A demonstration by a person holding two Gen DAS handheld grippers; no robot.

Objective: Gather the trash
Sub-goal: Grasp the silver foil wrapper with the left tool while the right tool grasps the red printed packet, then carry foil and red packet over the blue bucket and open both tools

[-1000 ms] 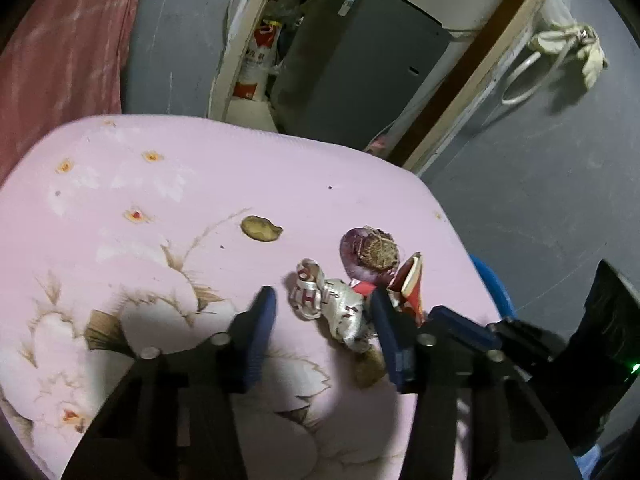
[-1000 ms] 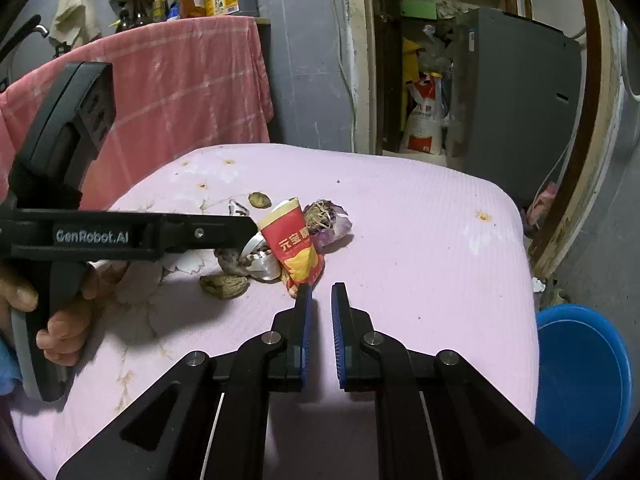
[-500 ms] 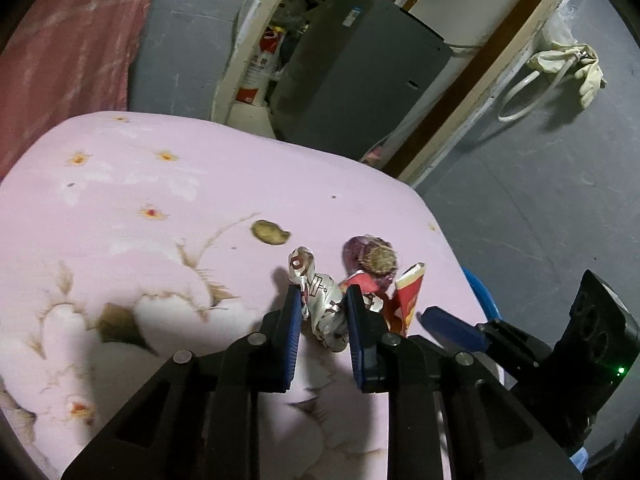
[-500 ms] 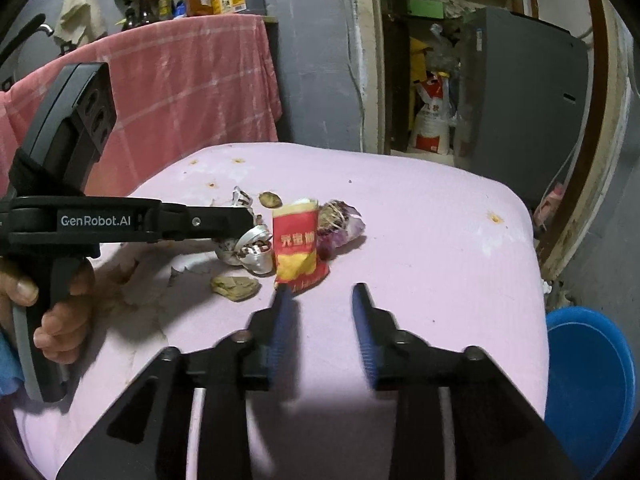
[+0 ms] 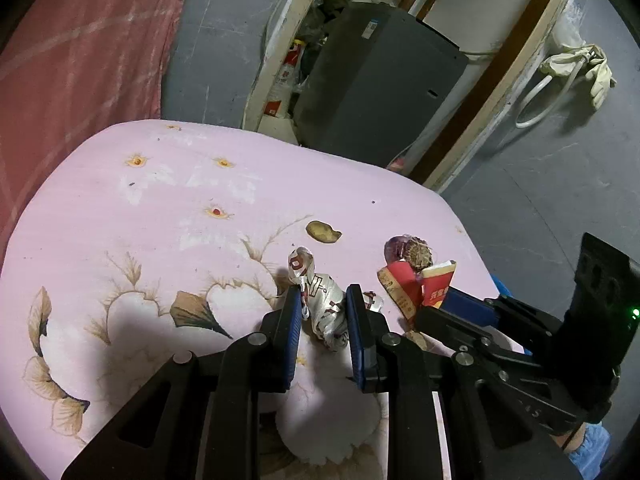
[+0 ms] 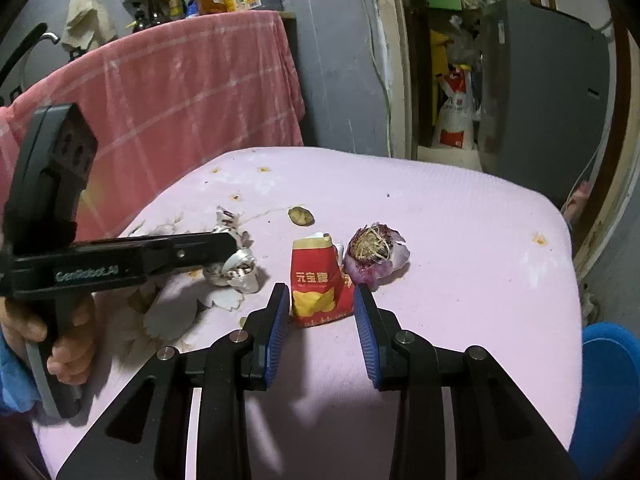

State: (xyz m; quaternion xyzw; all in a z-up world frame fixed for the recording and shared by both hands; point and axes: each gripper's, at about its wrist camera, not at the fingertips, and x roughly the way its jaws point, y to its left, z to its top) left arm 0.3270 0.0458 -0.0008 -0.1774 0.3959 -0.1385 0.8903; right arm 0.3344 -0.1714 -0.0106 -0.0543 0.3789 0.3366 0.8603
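Trash lies on a pink flowered table (image 5: pixel 160 208). My left gripper (image 5: pixel 323 300) is shut on a crumpled silver-and-red wrapper (image 5: pixel 326 300), which also shows in the right wrist view (image 6: pixel 236 268). My right gripper (image 6: pixel 321 300) is open, its fingers on either side of a red-and-yellow snack packet (image 6: pixel 318 280), not pressing it. The packet also shows in the left wrist view (image 5: pixel 416 284). A purple onion scrap (image 6: pixel 376 252) lies just behind the packet. A small brown peel (image 6: pixel 300 215) lies farther back.
A blue bin (image 6: pixel 608 380) stands on the floor right of the table. A pink cloth (image 6: pixel 180 92) hangs behind the table, bottles above it. A grey cabinet (image 6: pixel 540 80) stands at the back right. Another brown scrap (image 5: pixel 416 338) lies near the wrapper.
My left gripper closed onto the silver wrapper. My right gripper opened from shut and moved forward, so its fingers now flank the red packet.
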